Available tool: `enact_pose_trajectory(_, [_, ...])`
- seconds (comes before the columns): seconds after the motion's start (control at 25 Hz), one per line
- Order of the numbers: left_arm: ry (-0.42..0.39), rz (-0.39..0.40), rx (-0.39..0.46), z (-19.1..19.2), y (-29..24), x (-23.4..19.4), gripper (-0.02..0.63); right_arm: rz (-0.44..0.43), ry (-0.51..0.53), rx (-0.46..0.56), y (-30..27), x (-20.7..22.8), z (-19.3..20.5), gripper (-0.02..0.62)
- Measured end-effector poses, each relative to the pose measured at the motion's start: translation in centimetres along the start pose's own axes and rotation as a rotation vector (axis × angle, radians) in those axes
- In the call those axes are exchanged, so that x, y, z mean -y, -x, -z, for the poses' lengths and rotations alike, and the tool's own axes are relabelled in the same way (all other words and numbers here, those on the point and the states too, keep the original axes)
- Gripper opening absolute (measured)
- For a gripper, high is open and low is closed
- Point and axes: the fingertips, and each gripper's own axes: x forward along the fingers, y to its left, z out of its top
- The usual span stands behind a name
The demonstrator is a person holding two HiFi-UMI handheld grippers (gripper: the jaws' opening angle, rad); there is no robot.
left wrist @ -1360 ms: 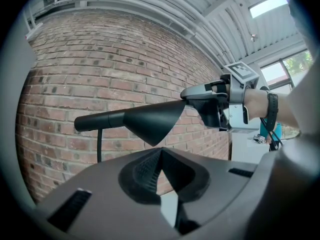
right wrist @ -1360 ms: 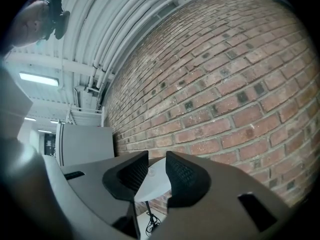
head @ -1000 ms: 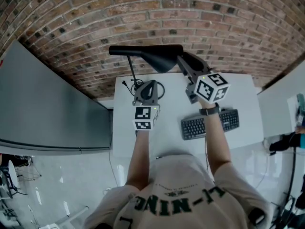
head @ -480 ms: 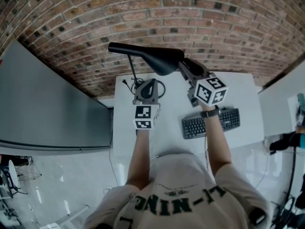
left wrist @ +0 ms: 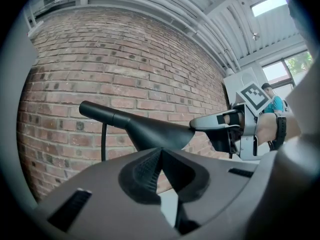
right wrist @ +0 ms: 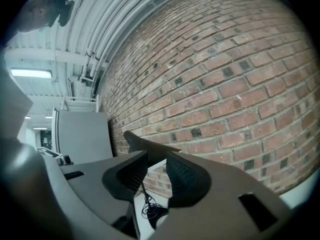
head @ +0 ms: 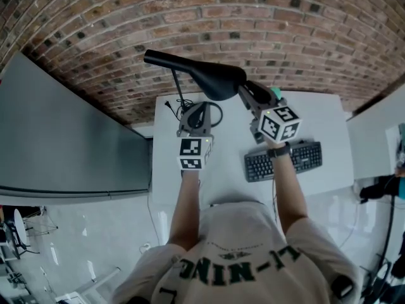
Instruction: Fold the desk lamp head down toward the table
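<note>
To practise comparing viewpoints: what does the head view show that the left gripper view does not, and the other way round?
Only the head view shows the keyboard and the person's shirt. Only the left gripper view shows the ceiling pipes and a window. Both show the black lamp head, the brick wall behind it, and the right hand-held gripper with its jaws on the lamp head's rim.
</note>
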Motion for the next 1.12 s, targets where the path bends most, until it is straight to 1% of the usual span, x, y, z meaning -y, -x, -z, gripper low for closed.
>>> enact_pose_trajectory(0.24, [-0.005, 0.001, -0.001, 0.2, 0.2, -0.2, -0.002, -0.003, 0.01, -0.006, -0.2, 0.1, 1.8, 0.11])
enact_pose_trajectory(0.36, [-0.007, 0.0, 0.002, 0.2, 0.4, -0.3, -0.002, 0.0, -0.003, -0.008, -0.5, 0.4, 2.9, 0.11])
enact_pose_trajectory(0.68, [0.002, -0.006, -0.007, 0.5, 0.3, -0.6, -0.002, 0.006, -0.018, -0.047, -1.3, 0.3, 5.5, 0.11])
enact_pose_trajectory(1.12, [0.006, -0.045, -0.02, 1.1, 0.9, -1.8, -0.002, 0.0, -0.024, -0.092, -3.0, 0.2, 8.9, 0.109])
